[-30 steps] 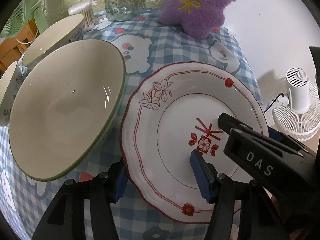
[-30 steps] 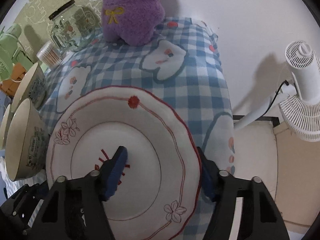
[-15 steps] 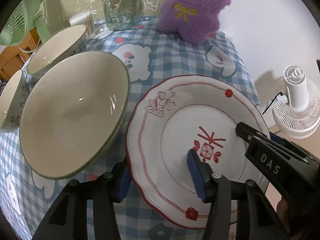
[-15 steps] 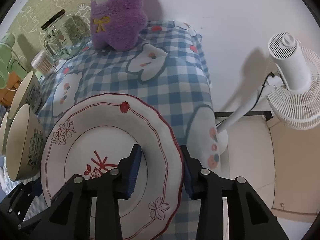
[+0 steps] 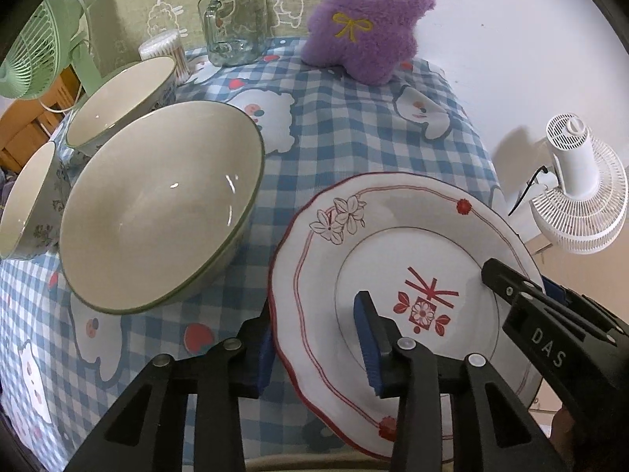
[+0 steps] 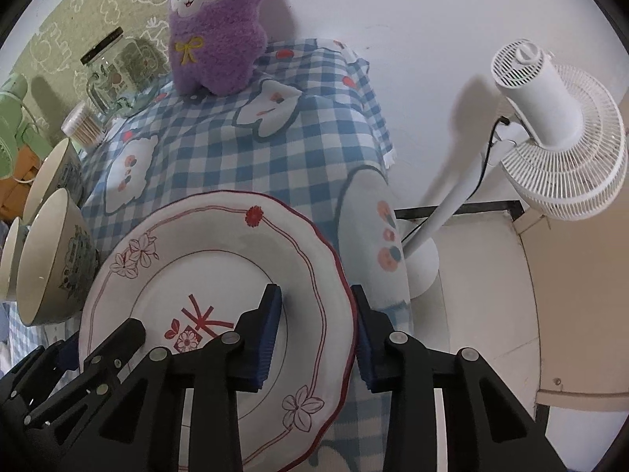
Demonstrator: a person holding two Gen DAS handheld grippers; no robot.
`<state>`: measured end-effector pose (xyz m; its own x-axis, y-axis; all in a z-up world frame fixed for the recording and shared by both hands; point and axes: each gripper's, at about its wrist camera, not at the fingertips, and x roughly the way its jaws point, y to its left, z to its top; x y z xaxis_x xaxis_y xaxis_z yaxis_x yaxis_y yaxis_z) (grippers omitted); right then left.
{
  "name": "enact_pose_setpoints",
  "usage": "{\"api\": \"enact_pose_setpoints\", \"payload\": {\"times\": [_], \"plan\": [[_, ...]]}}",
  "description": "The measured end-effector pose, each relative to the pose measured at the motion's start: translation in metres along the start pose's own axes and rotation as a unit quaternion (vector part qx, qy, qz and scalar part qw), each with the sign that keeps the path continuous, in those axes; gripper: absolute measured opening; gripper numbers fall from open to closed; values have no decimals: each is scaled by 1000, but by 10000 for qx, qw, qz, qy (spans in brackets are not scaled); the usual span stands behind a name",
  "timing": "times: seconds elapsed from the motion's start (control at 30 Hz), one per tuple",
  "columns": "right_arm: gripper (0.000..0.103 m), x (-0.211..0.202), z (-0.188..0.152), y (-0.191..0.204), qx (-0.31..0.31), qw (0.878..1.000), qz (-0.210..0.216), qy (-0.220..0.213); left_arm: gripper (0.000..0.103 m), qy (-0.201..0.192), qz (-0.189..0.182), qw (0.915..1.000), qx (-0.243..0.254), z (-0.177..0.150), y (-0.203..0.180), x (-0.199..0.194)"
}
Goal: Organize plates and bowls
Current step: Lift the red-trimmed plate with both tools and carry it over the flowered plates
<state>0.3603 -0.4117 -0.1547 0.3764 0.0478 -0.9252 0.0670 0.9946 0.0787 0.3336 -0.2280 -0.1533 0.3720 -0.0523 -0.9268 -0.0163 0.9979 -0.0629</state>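
A white plate with red flower trim (image 5: 397,244) (image 6: 204,259) is held lifted and tilted above the checked tablecloth (image 5: 346,137). My left gripper (image 5: 314,338) is shut on its left rim. My right gripper (image 6: 314,326) is shut on its right rim, and shows in the left wrist view (image 5: 523,287). A large cream bowl with a green rim (image 5: 157,212) sits left of the plate. Two smaller patterned bowls (image 5: 118,98) (image 5: 27,204) stand behind and left of it; the bowls show in the right wrist view (image 6: 55,259).
A purple plush toy (image 5: 365,19), a glass jar (image 5: 232,19) and a cotton-swab box (image 5: 165,51) stand at the table's back. A green fan (image 5: 35,51) is at far left. A white floor fan (image 6: 550,129) stands off the table's right edge.
My right gripper closed from wide open onto the plate's right rim. The plate rose and both cameras lifted, so more of the table's back is in view.
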Motion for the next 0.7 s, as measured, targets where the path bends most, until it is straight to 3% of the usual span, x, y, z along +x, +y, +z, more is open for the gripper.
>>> {"api": "enact_pose_setpoints", "payload": {"times": [0.3,0.7], "plan": [[37,-18,-22,7,249,9997,-31,-63,33,-58,31,9997,220,-10,9,-14],[37,-53,-39,24,519,9977,-292,-321,31,-194,-205,9979,581,-15,27,-39]]}}
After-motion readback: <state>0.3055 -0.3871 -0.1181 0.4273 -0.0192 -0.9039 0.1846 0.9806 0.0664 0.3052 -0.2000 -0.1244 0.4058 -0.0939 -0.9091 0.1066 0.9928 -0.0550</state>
